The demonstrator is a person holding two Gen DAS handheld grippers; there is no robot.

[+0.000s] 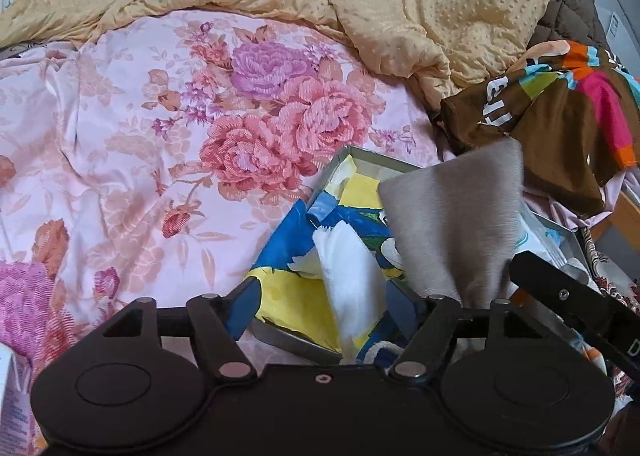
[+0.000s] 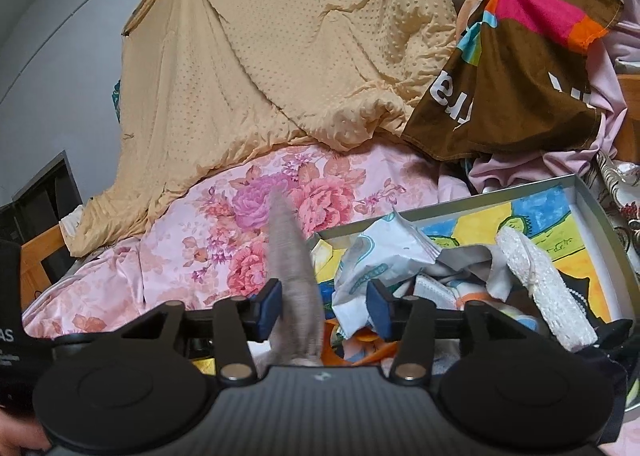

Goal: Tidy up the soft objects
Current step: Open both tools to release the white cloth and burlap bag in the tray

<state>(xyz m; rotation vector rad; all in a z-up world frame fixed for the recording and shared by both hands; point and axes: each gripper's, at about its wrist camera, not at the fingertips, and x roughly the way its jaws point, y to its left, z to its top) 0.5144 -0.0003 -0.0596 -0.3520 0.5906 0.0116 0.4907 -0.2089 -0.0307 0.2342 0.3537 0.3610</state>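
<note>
Grey fuzzy cloth, blurred, rises between the right claw's parted pads; left claw likewise apart.

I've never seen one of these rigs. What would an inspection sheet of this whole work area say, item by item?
Surface: bed under a pink floral sheet.
Job's things: grey cloth blurred, standing between the open right gripper fingers; white tissue between the open left gripper fingers; shallow grey box with painted lining holds a white packet and white sponge.
Clutter: yellow dotted quilt, brown multicolour garment, lilac cloth.
Grippers: both open; grip not clear.
Cables: nothing seen.
Surroundings: grey wall, wooden bed frame.
</note>
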